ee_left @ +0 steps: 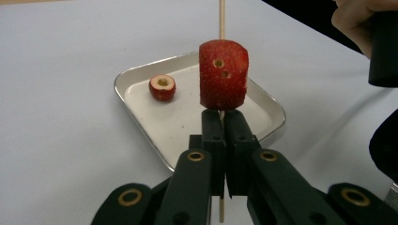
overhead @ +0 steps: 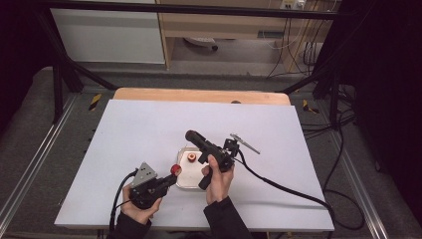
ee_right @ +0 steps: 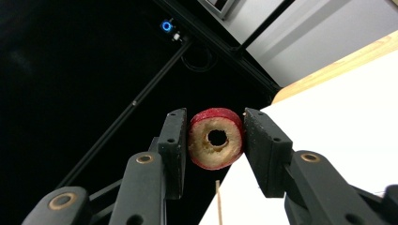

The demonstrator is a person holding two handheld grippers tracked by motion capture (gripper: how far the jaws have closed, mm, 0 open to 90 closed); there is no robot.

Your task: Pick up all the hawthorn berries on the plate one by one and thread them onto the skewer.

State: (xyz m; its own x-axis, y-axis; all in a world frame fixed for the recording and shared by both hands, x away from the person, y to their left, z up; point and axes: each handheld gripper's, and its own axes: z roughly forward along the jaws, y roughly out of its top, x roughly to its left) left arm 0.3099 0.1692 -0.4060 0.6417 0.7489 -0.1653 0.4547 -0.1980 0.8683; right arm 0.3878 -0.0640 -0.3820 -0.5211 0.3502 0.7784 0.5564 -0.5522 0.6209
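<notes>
Skewer [ee_left: 221, 18] clamped; ring [ee_right: 216, 138] gripped.

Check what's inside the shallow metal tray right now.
One cored red fruit piece lies inside the shallow square metal tray. The skewered red fruit chunk covers part of the tray's floor, so that patch is unreadable.

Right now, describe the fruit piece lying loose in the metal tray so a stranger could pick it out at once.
On the white table, find the small metal tray near the person's hands. The loose fruit piece lies on the tray's floor, a small red round with a pale cored centre. Unlike the bigger red piece on the wooden skewer and the cored ring in the right tool, nothing holds it.
</notes>
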